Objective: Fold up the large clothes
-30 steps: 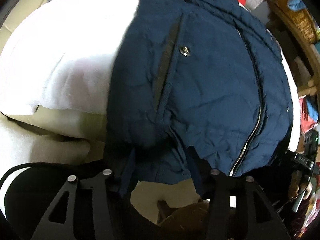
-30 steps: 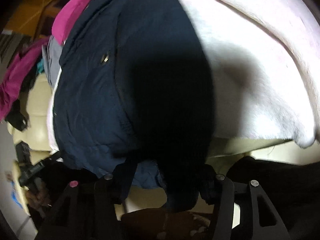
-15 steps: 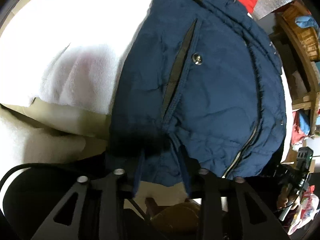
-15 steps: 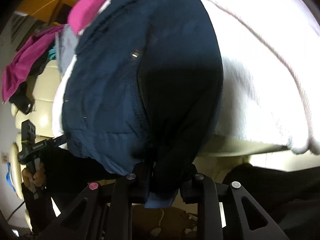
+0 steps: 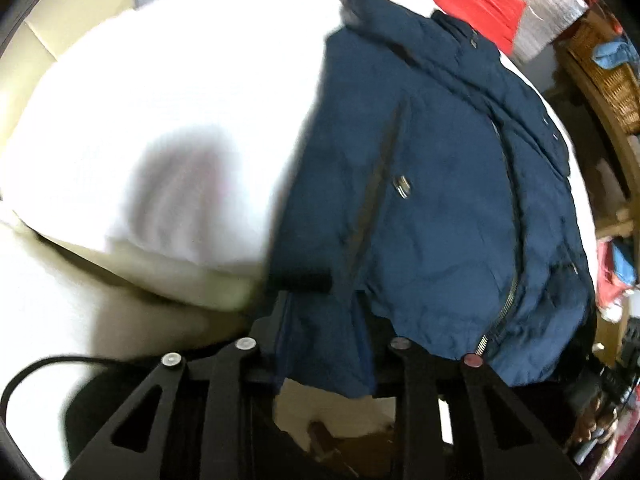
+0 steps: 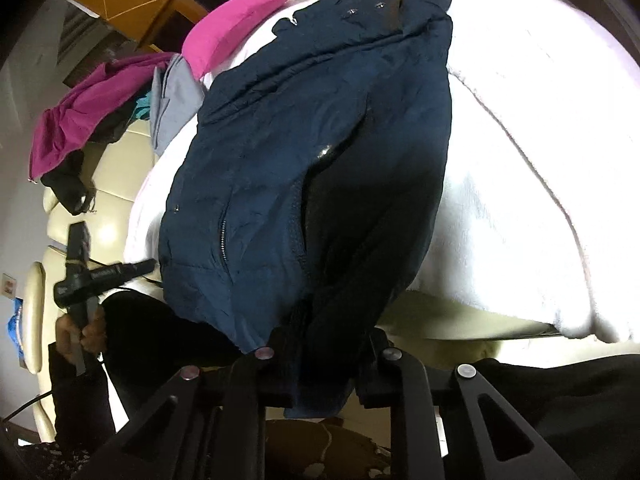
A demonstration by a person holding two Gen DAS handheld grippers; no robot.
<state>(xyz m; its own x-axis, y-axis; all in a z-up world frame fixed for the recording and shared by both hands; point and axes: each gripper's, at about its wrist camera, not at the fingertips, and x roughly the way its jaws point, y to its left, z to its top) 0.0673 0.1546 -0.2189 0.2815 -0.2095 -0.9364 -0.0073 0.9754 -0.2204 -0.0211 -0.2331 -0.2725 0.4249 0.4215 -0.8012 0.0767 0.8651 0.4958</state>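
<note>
Here, the left gripper (image 5: 322, 332) and the right gripper (image 6: 324, 344) each pinched the blue jacket's (image 5: 440, 208) hem at 6 o'clock, over the white blanket (image 5: 180, 120).

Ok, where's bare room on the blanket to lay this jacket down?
Bare white blanket lies on the left gripper's side of the navy jacket, and on the right gripper's side too. The far edge is crowded: pink garment, grey garment, red cloth.
</note>
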